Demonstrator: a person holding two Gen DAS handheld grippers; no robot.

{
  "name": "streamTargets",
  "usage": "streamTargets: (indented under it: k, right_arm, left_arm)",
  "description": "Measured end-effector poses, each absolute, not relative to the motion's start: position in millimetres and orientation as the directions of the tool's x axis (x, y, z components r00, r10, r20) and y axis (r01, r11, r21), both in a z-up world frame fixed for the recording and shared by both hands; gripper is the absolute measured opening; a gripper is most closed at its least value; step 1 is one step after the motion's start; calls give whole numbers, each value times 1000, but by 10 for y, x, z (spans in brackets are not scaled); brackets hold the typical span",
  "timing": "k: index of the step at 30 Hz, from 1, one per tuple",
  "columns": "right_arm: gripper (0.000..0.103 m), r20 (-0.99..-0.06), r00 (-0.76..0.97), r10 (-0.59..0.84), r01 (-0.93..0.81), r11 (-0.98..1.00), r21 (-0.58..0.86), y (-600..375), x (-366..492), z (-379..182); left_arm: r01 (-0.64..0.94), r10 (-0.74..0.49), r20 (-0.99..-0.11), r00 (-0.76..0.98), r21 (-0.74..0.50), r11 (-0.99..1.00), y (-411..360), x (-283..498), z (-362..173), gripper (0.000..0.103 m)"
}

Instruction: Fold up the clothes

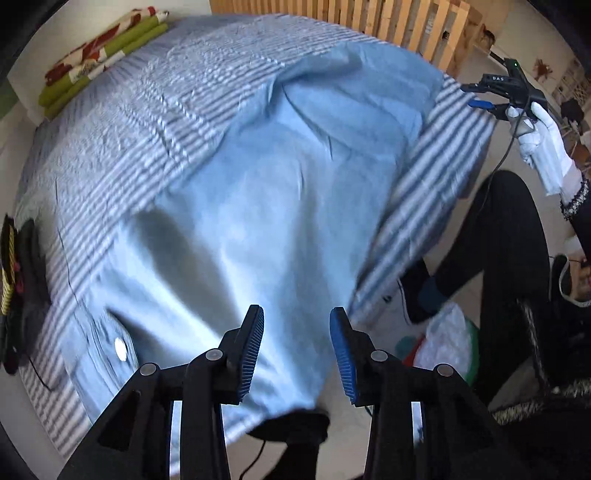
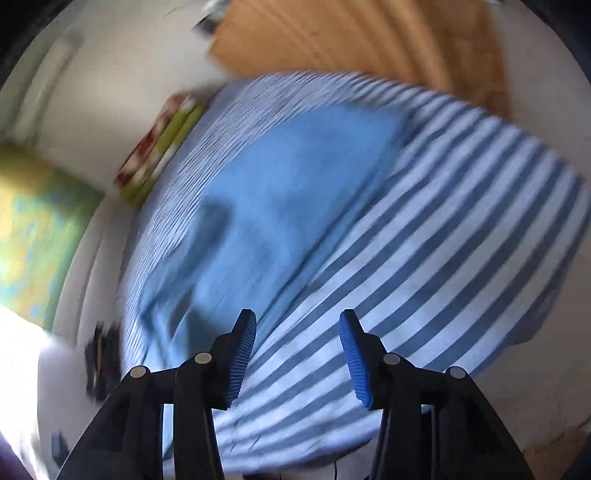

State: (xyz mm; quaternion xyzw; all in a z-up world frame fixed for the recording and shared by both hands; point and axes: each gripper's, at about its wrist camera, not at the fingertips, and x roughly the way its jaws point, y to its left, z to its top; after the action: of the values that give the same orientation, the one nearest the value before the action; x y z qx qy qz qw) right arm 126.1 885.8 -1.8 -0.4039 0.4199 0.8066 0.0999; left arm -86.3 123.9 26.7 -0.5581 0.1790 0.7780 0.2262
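A blue-and-white striped cloth (image 1: pixel 122 147) covers the whole work surface, hanging over its edges. On top of it lies a light blue garment (image 1: pixel 258 206), spread out with creases across its middle and a round silver button (image 1: pixel 120 349) near its lower left edge; in the right wrist view the same garment (image 2: pixel 266 206) sits left of centre, blurred. At the far left corner of the surface rests a folded green, red and white patterned cloth (image 1: pixel 99 62). A wooden slatted frame (image 1: pixel 388 22) stands behind.

The left gripper (image 1: pixel 297 347) hangs over the near edge of the garment, its jaws partly parted with nothing between them. The right gripper (image 2: pixel 297 350) hangs over the striped cloth, jaws likewise partly parted and empty. A white-gloved hand (image 1: pixel 543 140) holds it, off the right edge of the surface.
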Motion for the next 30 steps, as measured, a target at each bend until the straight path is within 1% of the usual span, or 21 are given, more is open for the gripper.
streamTargets:
  k: [2,4,6,7,8,11,12,13,14,15,16,17,18,19,20,21,24,25,27,29,30]
  right_arm:
    - [43,-737,-661,-137,-551,-578,602,9222,1129,-129]
    - [43,-738,-659,-146,-582,-522,624,9464,949,-270]
    - [44,-739,-653,-164,-586,-508,631,9560,768,-376]
    - [44,-725,-669,-164,-572,-510,643,9566,678,-396]
    - [48,-720,-675,-158,-564,-519,643,9586,586,-394]
    - [51,-709,-688,-156,-554,-519,651,9616,335,-412]
    - [48,-705,-694,-145,-547,-531,647,9598,256,-401]
    - [40,-715,-686,-137,-543,-557,628,9566,161,-397]
    - [11,-734,-663,-145,-538,-589,603,9518,67,-408]
    - [6,-748,-648,-142,-533,-617,579,9480,51,-369]
    - [6,-752,-651,-98,-525,-658,540,9409,41,-222]
    - [5,-714,-698,-47,-466,-727,504,9328,73,55]
    - [5,-653,-757,9,-404,-792,457,9237,159,339]
    - [5,-597,-793,122,-387,-858,339,9127,259,626]
    - [5,-576,-793,199,-403,-880,252,9081,299,752]
    - [5,-590,-773,232,-414,-890,192,9069,284,754]
    - [7,-735,-637,234,-455,-883,113,9150,71,389]
    - [7,-763,-608,221,-473,-872,124,9208,52,259]
    - [10,-784,-588,199,-494,-856,153,9304,56,115]
    - [11,-799,-582,152,-511,-832,214,9390,47,-1]
    - [16,-800,-586,127,-516,-820,247,9421,67,-31]
  left_arm:
    - [-530,150,-939,-309,39,-847,1329,-1126,228,40]
    - [-517,153,-936,-316,35,-855,1426,-1374,134,40]
    - [-498,145,-943,-298,24,-867,1485,-1612,-13,40]
    - [-492,147,-947,-286,13,-870,1515,-1674,-99,40]
    - [-482,144,-951,-275,7,-876,1527,-1755,-180,40]
    - [-471,137,-963,-231,-12,-882,1534,-1899,-460,40]
    - [-466,127,-966,-225,-8,-885,1553,-1931,-540,40]
    - [-457,128,-969,-210,-18,-889,1548,-1962,-616,40]
    - [-447,134,-972,-192,-34,-894,1544,-1989,-688,40]
    - [-442,134,-973,-188,-38,-896,1547,-2005,-730,40]
    - [-443,136,-972,-192,-38,-896,1557,-2012,-737,40]
    - [-445,137,-972,-191,-39,-894,1570,-2018,-729,40]
    - [-447,139,-972,-189,-41,-894,1578,-2021,-723,40]
    - [-450,142,-973,-184,-45,-892,1586,-2021,-721,40]
    - [-456,148,-973,-179,-51,-889,1599,-2019,-717,40]
    - [-463,154,-973,-173,-57,-884,1613,-2017,-714,40]
    - [-475,160,-973,-169,-62,-878,1637,-2034,-718,40]
    - [-475,165,-972,-166,-68,-877,1637,-2048,-715,40]
    - [-468,181,-970,-164,-85,-880,1636,-2086,-693,40]
    - [-464,202,-965,-164,-105,-880,1658,-2126,-649,40]
    - [-473,210,-963,-166,-110,-874,1694,-2136,-623,40]
